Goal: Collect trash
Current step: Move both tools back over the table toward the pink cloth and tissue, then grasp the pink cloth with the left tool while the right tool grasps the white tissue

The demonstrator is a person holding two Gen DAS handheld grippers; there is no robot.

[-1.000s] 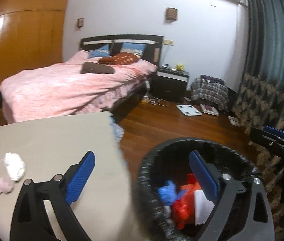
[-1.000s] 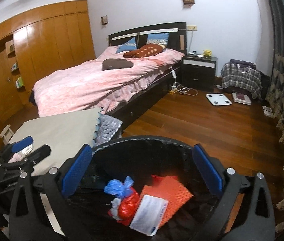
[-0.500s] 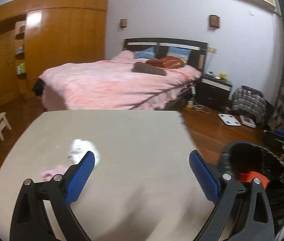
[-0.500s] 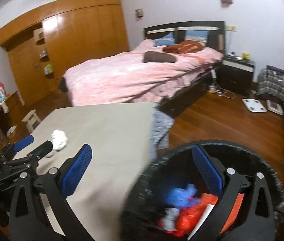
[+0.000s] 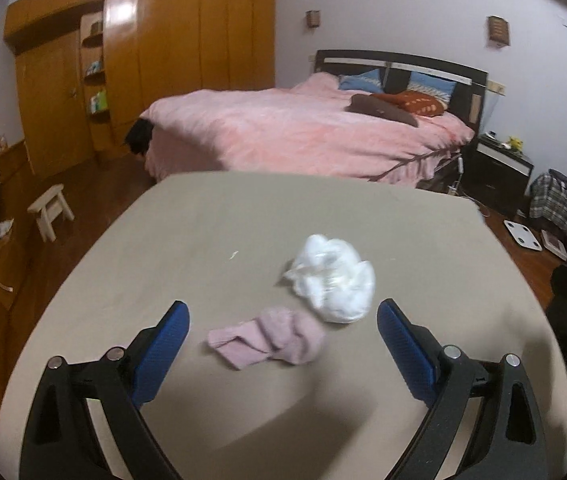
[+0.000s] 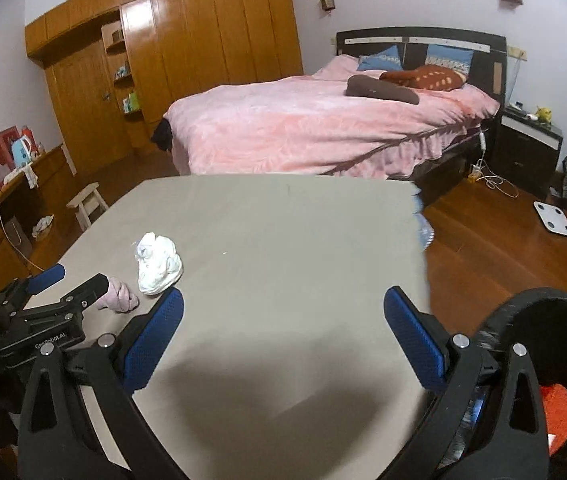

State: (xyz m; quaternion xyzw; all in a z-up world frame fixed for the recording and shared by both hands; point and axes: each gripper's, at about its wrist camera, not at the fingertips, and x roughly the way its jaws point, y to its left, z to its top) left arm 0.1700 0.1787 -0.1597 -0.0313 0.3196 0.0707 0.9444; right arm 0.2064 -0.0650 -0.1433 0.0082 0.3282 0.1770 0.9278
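On the beige table in front of the pink bed, two bits of trash lie touching each other: a crumpled white tissue wad and, on the side of it away from the bed, a limp pink scrap. The left claw hangs over that pink scrap with its blue-padded fingers spread wide, one on each side of it, gripping nothing; whether the pads reach down to the table I cannot tell. From the right wrist view the same white wad and pink scrap sit off to the left, with the left claw beside them. The right claw is also spread wide and holds nothing, poised over bare table nearer the edge. Just past that edge, on the wooden floor away from the trash, stands a black-lined bin with something orange-red showing inside
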